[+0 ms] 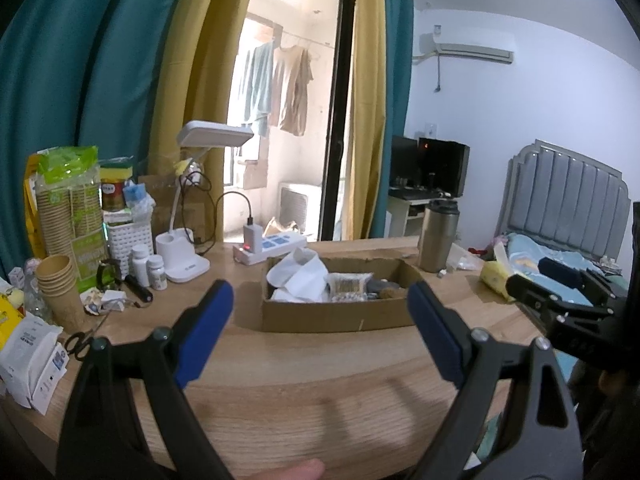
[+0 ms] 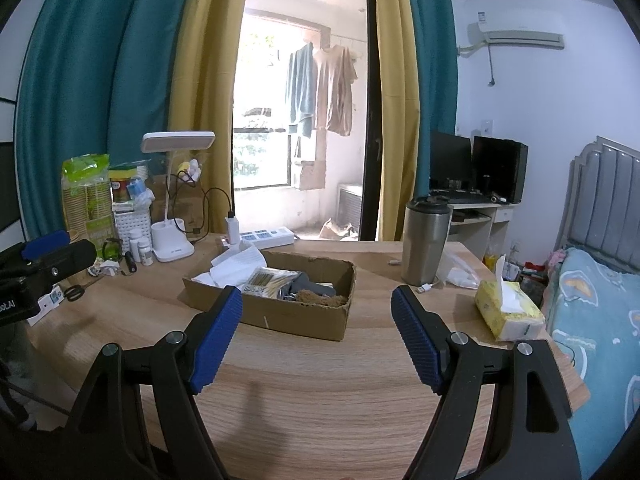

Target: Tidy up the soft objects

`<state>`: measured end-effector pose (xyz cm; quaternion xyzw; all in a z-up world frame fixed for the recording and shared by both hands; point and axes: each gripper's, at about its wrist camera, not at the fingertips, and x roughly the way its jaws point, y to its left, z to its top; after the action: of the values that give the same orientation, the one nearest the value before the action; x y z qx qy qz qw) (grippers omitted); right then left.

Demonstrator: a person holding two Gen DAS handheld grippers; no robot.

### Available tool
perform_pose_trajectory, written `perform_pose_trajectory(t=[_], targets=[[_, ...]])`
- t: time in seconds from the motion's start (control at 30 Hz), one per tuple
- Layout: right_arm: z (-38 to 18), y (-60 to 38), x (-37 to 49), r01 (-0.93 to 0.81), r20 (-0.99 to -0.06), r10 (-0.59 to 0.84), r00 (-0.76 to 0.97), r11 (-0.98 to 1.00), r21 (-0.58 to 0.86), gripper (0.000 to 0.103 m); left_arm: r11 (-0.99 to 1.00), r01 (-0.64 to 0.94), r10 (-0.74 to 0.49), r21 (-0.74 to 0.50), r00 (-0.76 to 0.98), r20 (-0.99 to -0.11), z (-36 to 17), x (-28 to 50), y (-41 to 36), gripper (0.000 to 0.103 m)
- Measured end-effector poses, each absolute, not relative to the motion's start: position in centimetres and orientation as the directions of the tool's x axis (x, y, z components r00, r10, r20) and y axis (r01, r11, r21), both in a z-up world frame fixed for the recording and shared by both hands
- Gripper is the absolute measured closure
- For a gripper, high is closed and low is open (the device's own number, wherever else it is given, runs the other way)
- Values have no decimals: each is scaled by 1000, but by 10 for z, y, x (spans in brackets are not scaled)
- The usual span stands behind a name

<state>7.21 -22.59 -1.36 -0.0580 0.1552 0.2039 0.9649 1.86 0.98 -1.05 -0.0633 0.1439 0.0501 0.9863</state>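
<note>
A shallow cardboard box [image 1: 336, 316] [image 2: 296, 320] sits mid-table. It holds white cloth [image 1: 302, 276] [image 2: 238, 262], a clear bag of cotton swabs [image 1: 350, 286] [image 2: 266, 280], a dark item and a brown fuzzy piece [image 2: 320, 298]. My left gripper [image 1: 320, 300] is open and empty, above the table in front of the box. My right gripper [image 2: 316, 308] is open and empty, just in front of the box. The right gripper's body shows at the right edge of the left wrist view [image 1: 560, 300].
A steel tumbler [image 2: 424, 240] and a yellow tissue pack [image 2: 508, 312] stand right of the box. A desk lamp [image 1: 184, 256], power strip [image 1: 272, 246], pill bottles, paper cups [image 1: 60, 292], scissors [image 1: 80, 342] and packets crowd the left side. A bed lies right of the table.
</note>
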Motion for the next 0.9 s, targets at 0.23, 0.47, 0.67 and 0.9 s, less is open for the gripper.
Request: perform_pose_trajectory(t=[0.23,0.47,0.67,0.9], targets=[[-14,-226,72,-410,-328,373,868,911,-48,23,987,-117,80,-112,953,-292,-11,19,10,13],[-17,-226,74,-409,-336,372,866,911,-45,23,988,-113,79,-105,953,-292,-12,20,9,13],[-17,-226,73,-409,-336,372,865,911,-45,23,988,-114,80,-104,953,-291,-11,19,9,13],[-17,-226,74,-409,-337,372,865,911,-44,23,988,-114,79,-104,953,-292,-11,19,8,13]])
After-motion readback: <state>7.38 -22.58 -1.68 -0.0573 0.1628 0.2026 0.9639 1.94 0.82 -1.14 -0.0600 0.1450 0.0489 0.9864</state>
